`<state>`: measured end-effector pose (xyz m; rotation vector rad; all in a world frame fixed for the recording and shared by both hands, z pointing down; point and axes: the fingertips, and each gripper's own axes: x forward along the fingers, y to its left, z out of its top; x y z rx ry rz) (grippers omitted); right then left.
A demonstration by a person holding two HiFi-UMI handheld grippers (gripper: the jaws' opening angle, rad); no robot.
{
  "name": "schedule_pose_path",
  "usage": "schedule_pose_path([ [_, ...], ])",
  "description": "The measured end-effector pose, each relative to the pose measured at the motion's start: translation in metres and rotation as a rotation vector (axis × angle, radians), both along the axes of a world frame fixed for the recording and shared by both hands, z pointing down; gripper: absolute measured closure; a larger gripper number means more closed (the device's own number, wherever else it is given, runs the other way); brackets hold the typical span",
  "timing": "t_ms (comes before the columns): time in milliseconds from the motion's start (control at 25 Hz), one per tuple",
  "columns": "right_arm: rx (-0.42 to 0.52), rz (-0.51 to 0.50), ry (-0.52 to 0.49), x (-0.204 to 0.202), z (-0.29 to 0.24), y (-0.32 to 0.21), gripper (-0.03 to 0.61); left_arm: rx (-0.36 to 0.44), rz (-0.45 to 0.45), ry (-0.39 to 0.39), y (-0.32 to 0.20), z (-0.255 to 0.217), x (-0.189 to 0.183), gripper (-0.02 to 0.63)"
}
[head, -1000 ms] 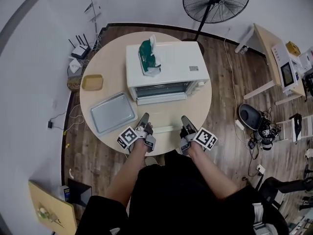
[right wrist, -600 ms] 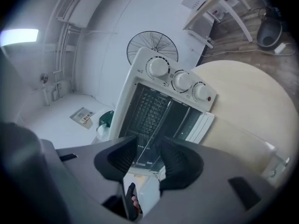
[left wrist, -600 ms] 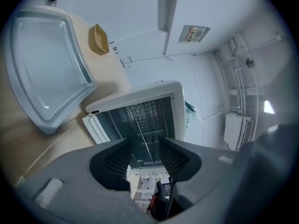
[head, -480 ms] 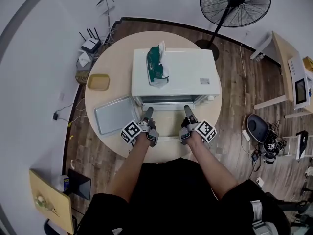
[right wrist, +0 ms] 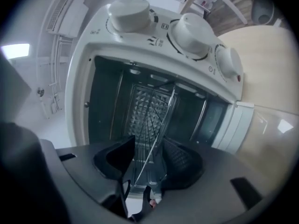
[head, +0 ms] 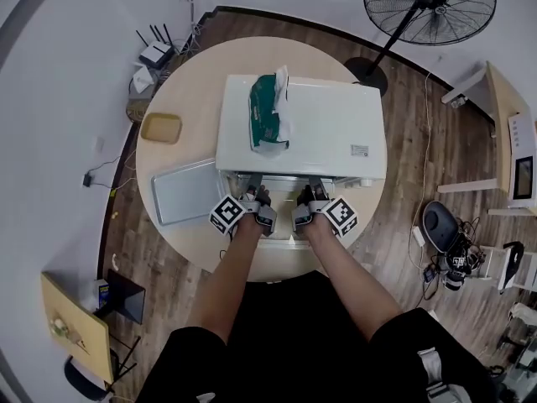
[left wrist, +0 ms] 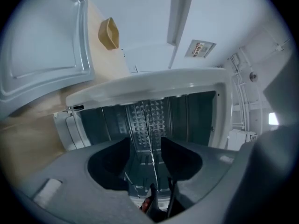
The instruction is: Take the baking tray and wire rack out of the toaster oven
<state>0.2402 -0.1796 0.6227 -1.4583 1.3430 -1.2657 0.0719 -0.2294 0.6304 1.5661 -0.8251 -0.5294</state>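
The white toaster oven stands on the round table with its door down. Its wire rack is inside, and its thin front wire runs between both pairs of jaws. My left gripper is at the left of the oven's mouth, and my right gripper is at the right. In the left gripper view the left gripper has just been opening, with gaps either side of the wire. The right gripper has also just been opening around the rack, its pads off it. The grey baking tray lies on the table to the left.
A green bag lies on the oven's top. A small yellow dish sits at the table's left, behind the tray. The oven's knobs are on its right side. A floor fan stands beyond the table.
Both grippers have moved forward from the table's near edge to the oven's mouth. They now reach in under its top edge.
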Motion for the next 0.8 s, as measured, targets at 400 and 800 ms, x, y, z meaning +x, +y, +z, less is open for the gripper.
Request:
schedule_pose_path([
  [400,-0.008,-0.018,-0.014,0.007,0.010,-0.029,0.413,-0.050,-0.098,0.051,-0.025,0.011,0.016,0.419],
  [800,-0.035,-0.006,-0.047,0.011,0.020,-0.033,0.439,-0.087,-0.084,0.058,-0.037,0.016,0.026,0.491],
])
